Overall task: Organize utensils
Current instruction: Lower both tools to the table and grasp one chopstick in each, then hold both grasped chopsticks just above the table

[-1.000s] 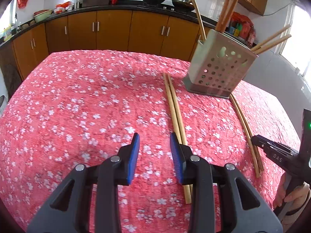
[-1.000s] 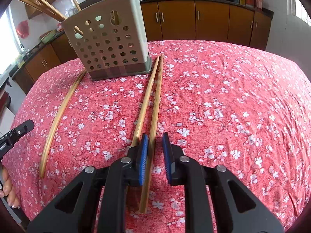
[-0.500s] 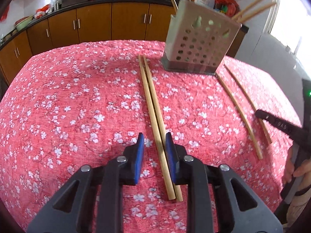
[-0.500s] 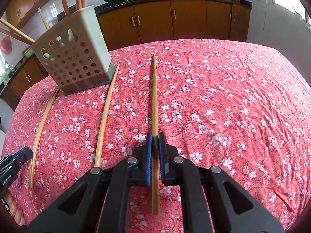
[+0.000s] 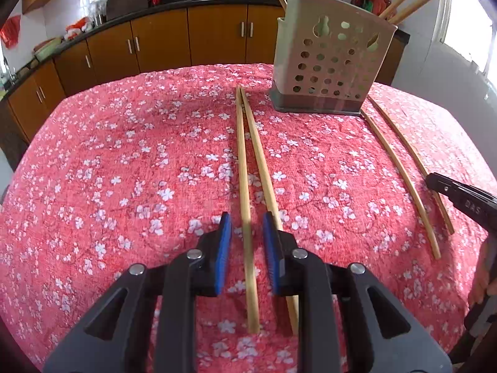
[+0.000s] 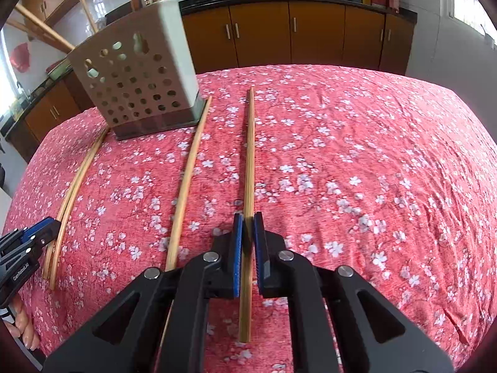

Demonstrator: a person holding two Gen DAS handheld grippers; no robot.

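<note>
A beige perforated utensil holder (image 5: 332, 59) stands on the red floral tablecloth (image 5: 124, 161), with several chopsticks inside. My left gripper (image 5: 247, 227) is open and straddles the left chopstick (image 5: 243, 186) of a pair; the second one (image 5: 261, 161) lies under its right finger. My right gripper (image 6: 248, 227) is shut on one chopstick (image 6: 249, 155) and holds it apart from its partner (image 6: 188, 180), which lies beside the holder (image 6: 136, 87). The pair near my left gripper shows at the left in the right wrist view (image 6: 74, 189).
Brown kitchen cabinets (image 5: 161, 43) run behind the table, with woks on the counter. A bright window is at the right. The right gripper's tip (image 5: 459, 199) and two chopsticks (image 5: 400, 168) lie at the right in the left wrist view.
My left gripper moved over the chopstick pair until one stick lay between its fingers. My right gripper shut on one chopstick and pulled it away from its partner.
</note>
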